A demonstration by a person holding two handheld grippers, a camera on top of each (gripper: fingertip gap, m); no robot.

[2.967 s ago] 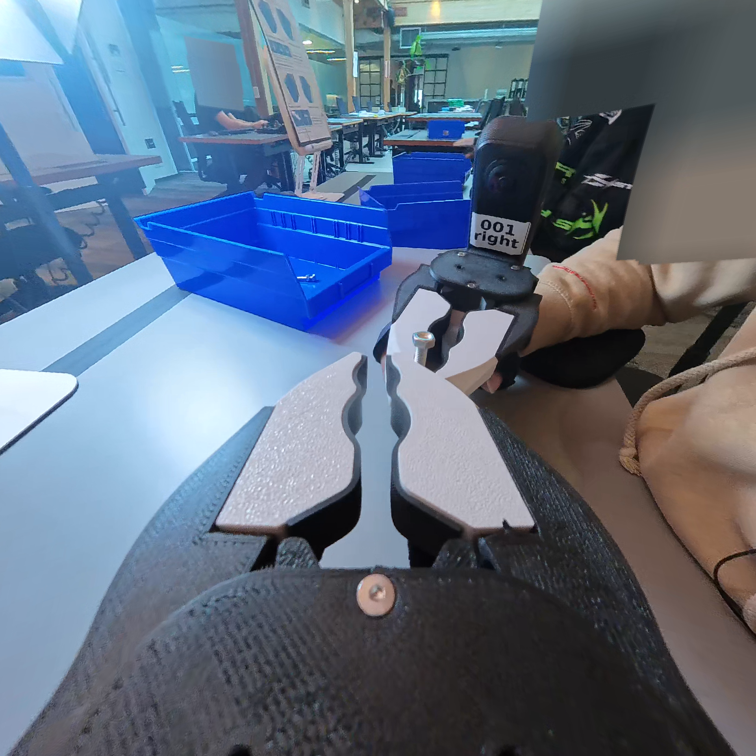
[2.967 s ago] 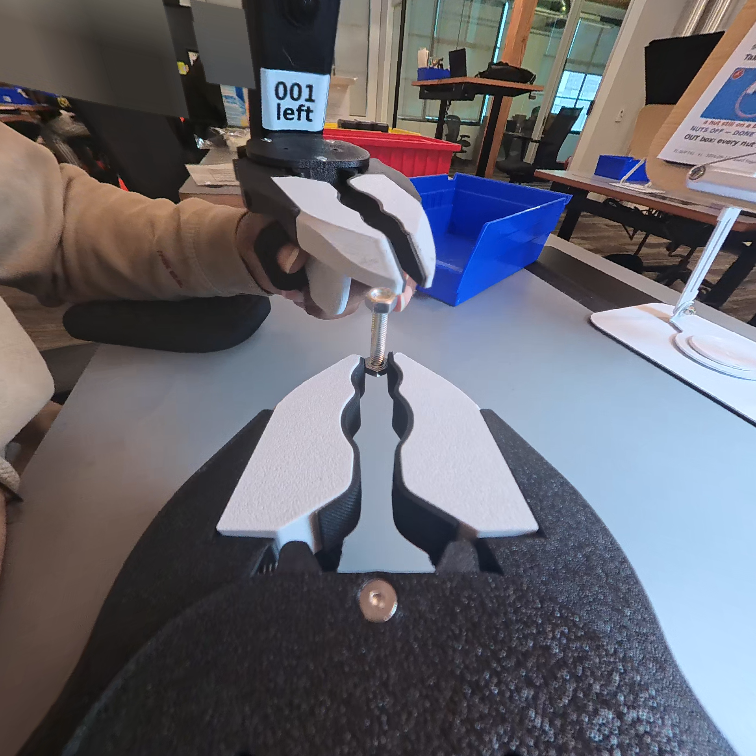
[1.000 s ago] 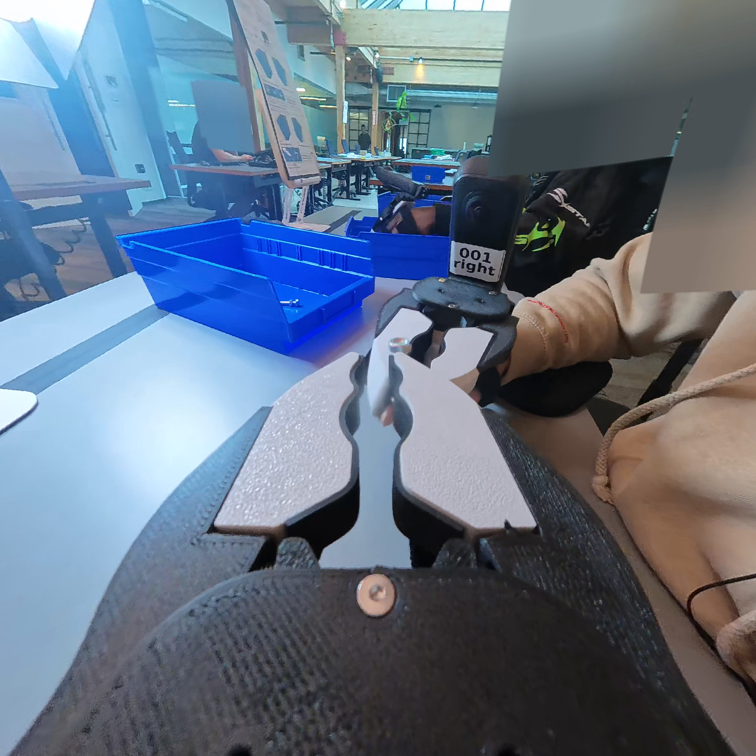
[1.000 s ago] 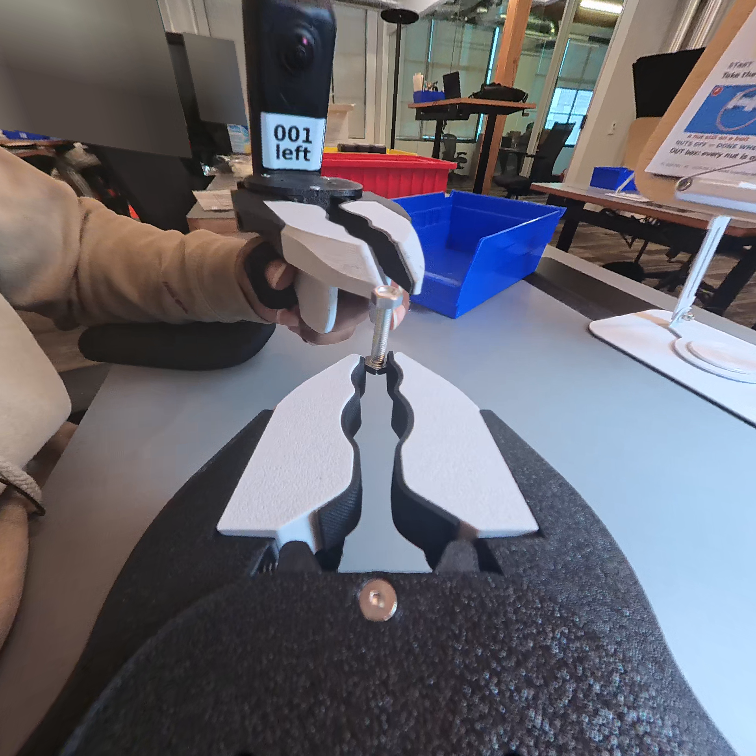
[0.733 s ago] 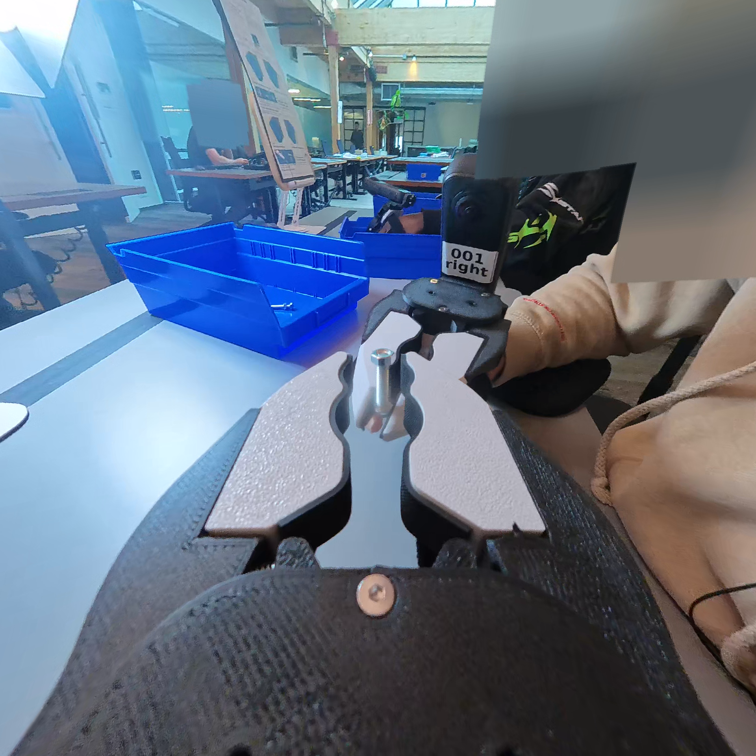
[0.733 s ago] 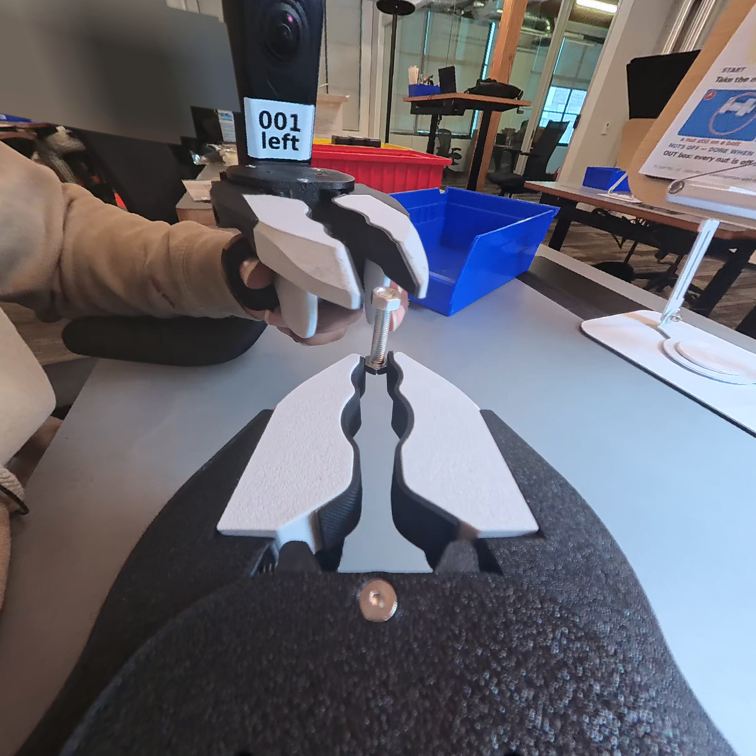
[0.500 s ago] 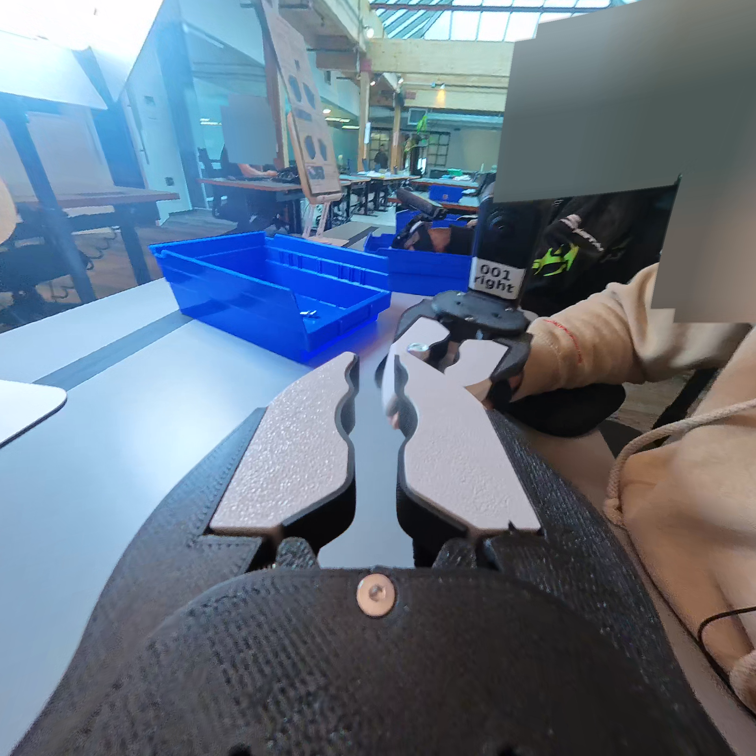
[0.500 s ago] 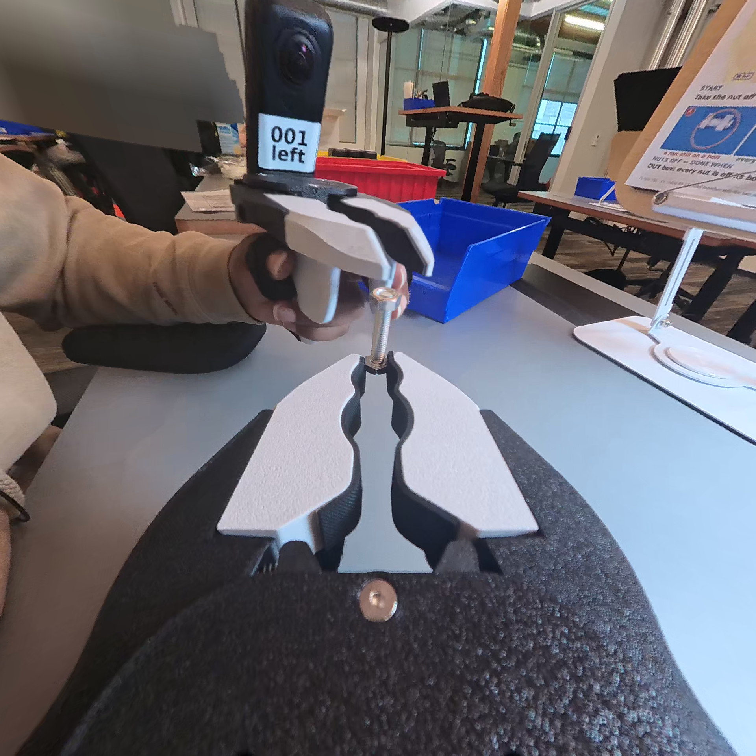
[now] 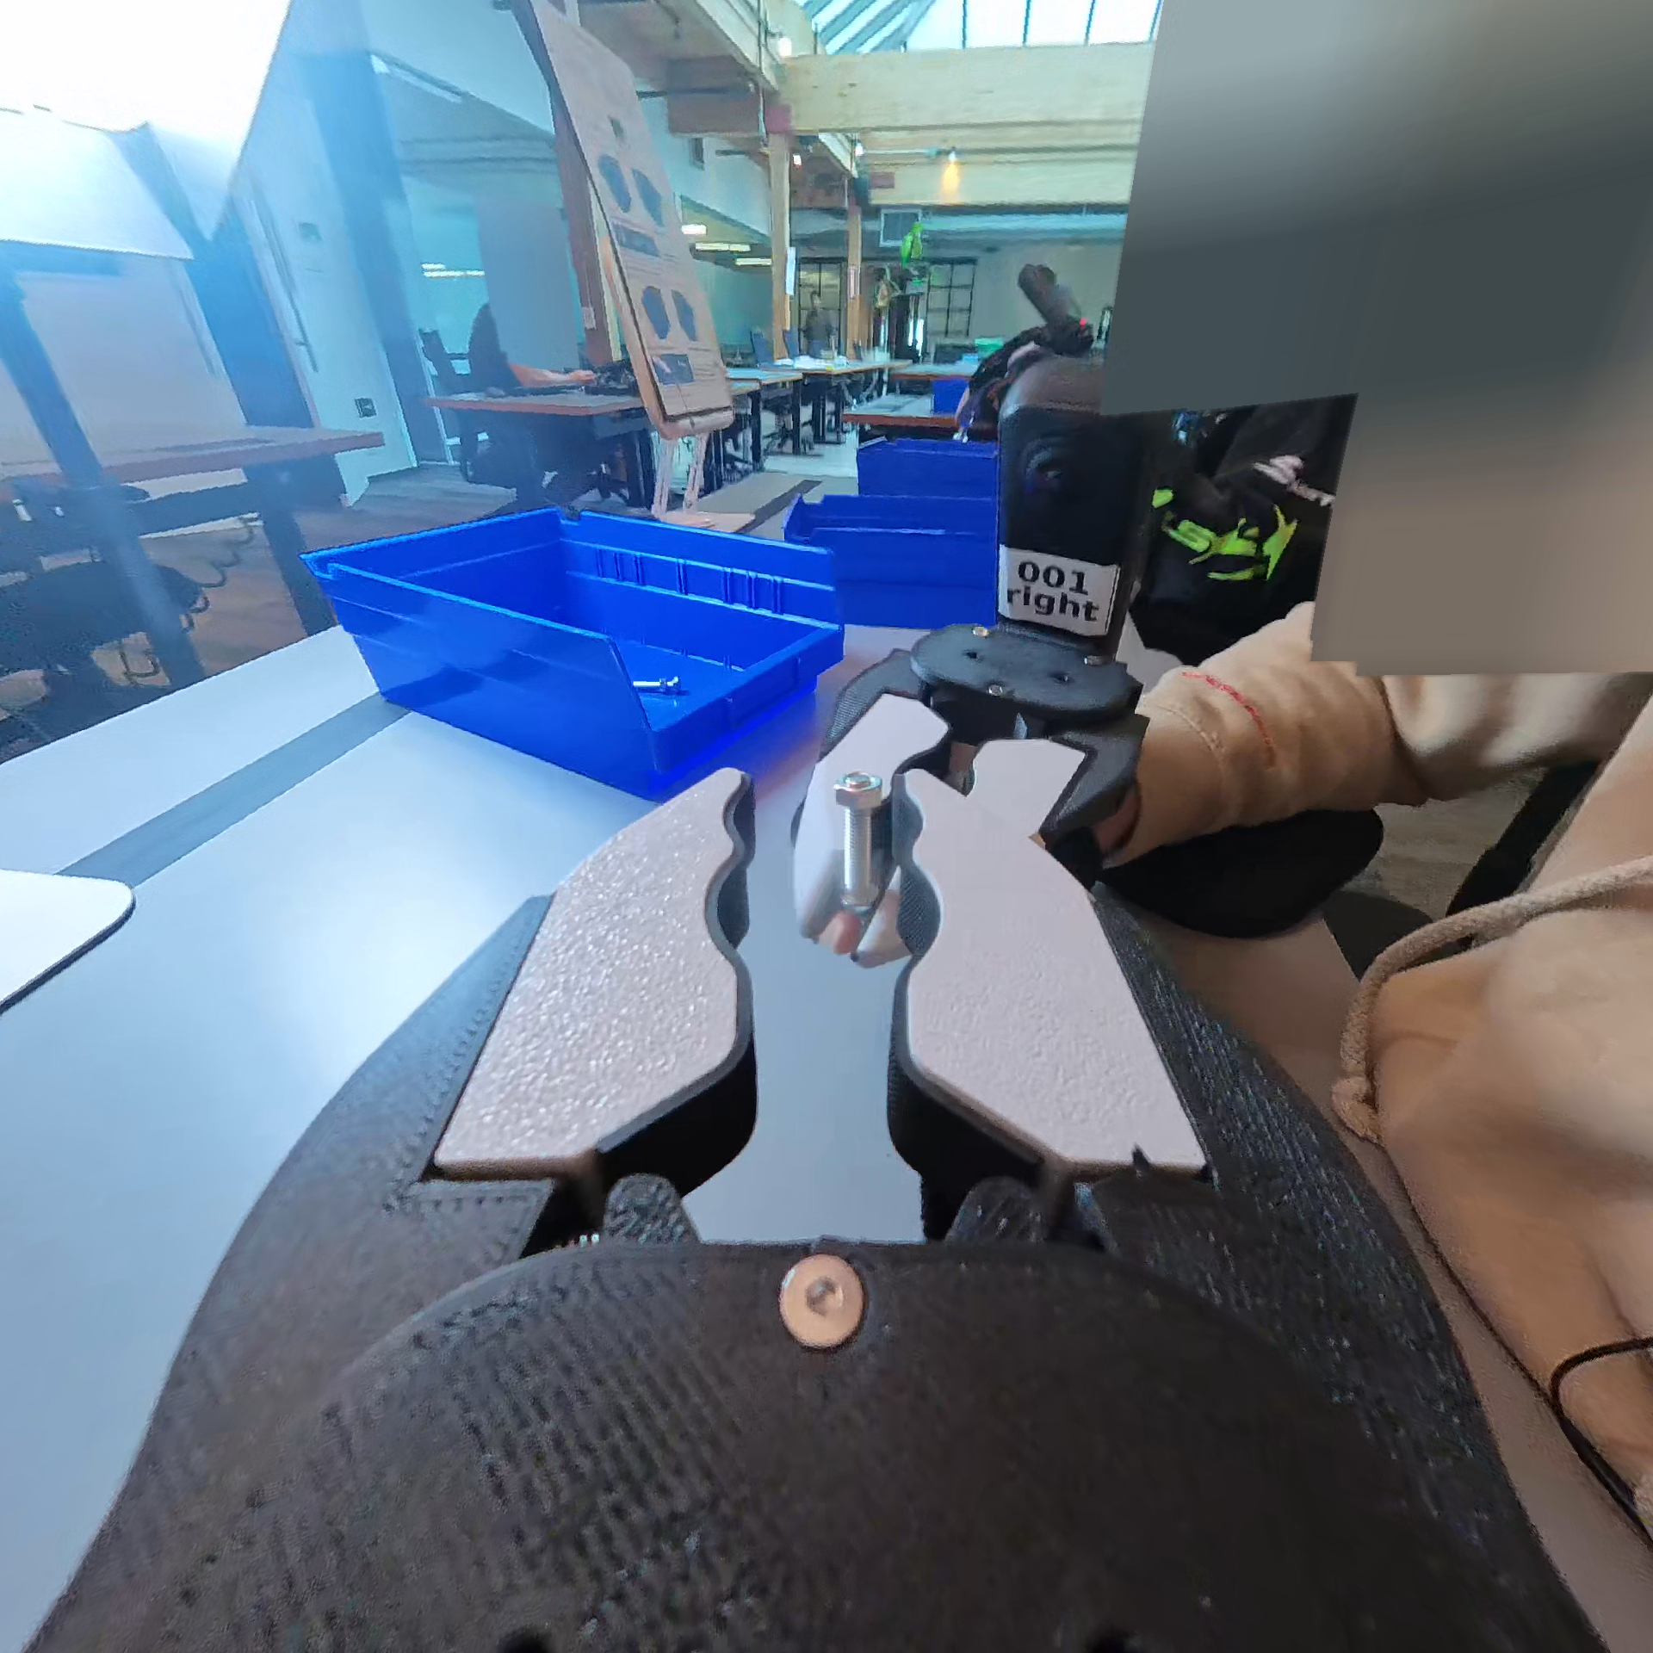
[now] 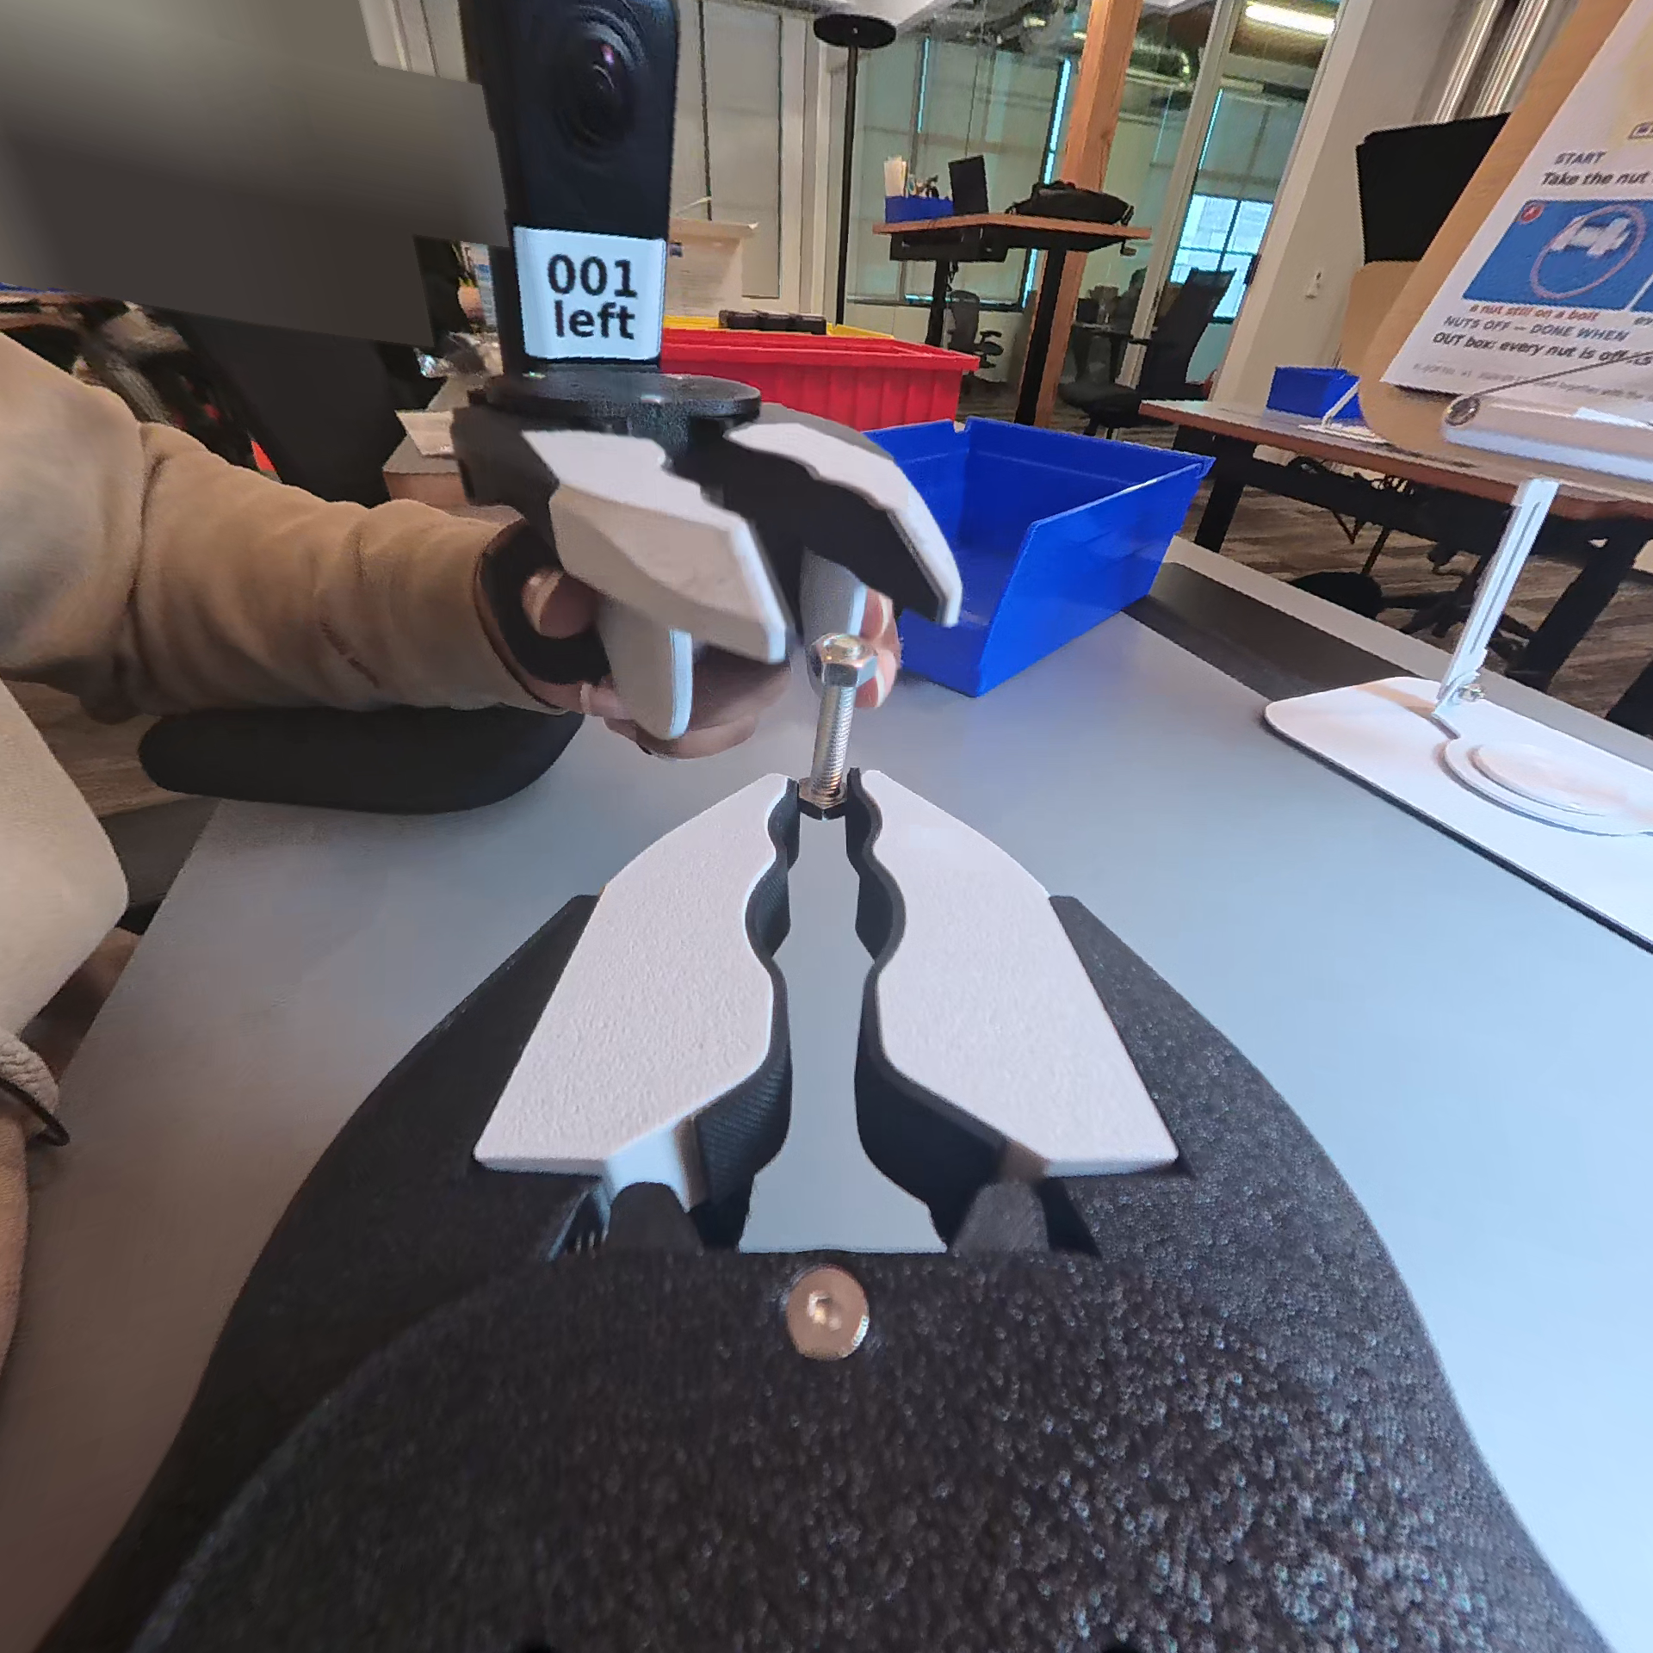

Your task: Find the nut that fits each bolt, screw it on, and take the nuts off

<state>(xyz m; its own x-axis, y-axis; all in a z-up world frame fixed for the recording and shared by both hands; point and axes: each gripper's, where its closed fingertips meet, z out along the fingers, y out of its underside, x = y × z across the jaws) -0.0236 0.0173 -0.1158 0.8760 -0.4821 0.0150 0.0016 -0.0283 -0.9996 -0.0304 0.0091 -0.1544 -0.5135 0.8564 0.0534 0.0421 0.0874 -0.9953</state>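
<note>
Tongs first: our right tongs (image 10: 824,787), at the middle of the right wrist frame, pinch a small nut (image 10: 821,799) at their tips, with the bolt (image 10: 835,711) standing upright from it, head on top. Our left tongs (image 9: 827,836) are spread apart, gripping nothing; in the right wrist frame they hover just above the bolt head. Below lies the grey surface (image 10: 1207,894). A blue bin (image 9: 572,626) sits in the upper left of the left wrist frame.

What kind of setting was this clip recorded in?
Likely an open-plan office or lab workspace: rows of desks under exposed timber beams, office chairs, and blue parts bins on a grey table.
</note>
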